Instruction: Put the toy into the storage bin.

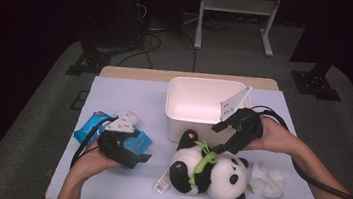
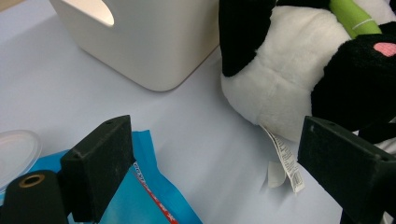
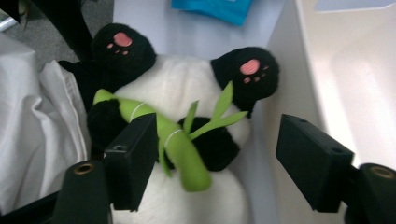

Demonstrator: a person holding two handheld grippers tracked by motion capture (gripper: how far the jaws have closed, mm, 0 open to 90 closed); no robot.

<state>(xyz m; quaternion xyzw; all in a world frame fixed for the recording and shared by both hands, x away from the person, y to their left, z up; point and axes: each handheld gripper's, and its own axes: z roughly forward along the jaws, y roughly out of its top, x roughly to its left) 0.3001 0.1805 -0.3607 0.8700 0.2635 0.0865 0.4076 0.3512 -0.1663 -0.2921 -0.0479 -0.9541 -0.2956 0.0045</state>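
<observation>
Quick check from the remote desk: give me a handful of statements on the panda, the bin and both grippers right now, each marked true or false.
1. The plush panda lies on the table in front of the white bin, outside it. True.
2. The right gripper is clamped on the green bamboo stick. False: its jaws stand wide apart above the panda, and the pads press on nothing.
3. The left gripper is open, with nothing between its jaws. True.
4. The blue packet sits inside the bin. False: it lies on the table at the left, beside the left gripper.
5. A white cloth lies by the panda's head. True.
</observation>
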